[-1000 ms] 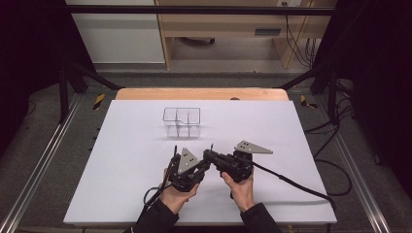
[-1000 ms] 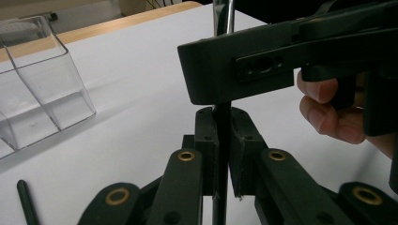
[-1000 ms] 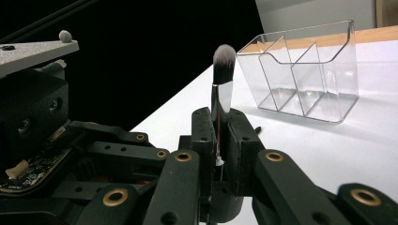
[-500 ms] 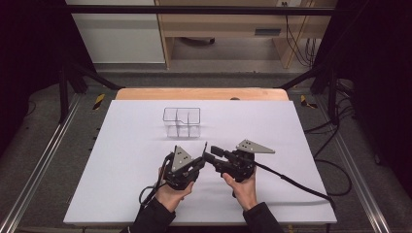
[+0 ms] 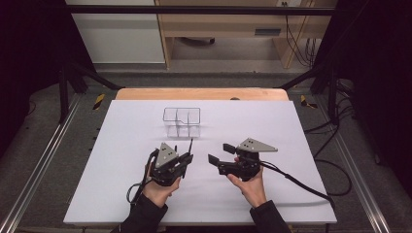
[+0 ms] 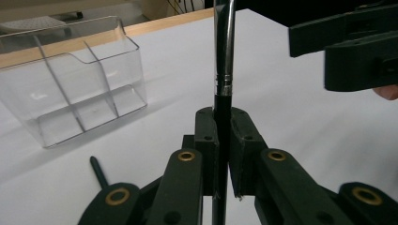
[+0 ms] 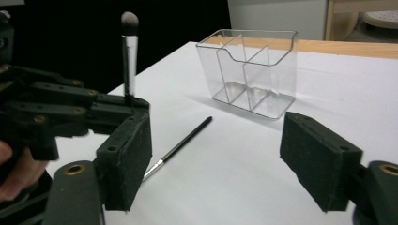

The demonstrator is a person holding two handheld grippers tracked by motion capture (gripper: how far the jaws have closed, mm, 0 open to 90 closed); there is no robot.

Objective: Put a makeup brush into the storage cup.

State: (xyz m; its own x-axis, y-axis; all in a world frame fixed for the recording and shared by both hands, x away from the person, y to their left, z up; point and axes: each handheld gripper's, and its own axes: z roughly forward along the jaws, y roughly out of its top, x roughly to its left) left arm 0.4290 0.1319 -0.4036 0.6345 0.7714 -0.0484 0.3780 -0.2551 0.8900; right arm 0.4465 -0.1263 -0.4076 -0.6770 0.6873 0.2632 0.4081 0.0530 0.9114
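While upright, makeup brush [image 6: 223, 70] clamped between left tongs [image 6: 224, 136], right tongs [image 7: 216, 154] apart.

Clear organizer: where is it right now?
The clear organizer stands on the white table in the high view, left of centre, just beyond the left gripper and its makeup brush.

I saw a white table [image 5: 121, 194] with a wooden far edge, grey floor [image 5: 233, 68] beyond, a pale wooden bench [image 5: 228, 26], cables [image 5: 296, 34] and dark curtains [image 5: 29, 48] either side
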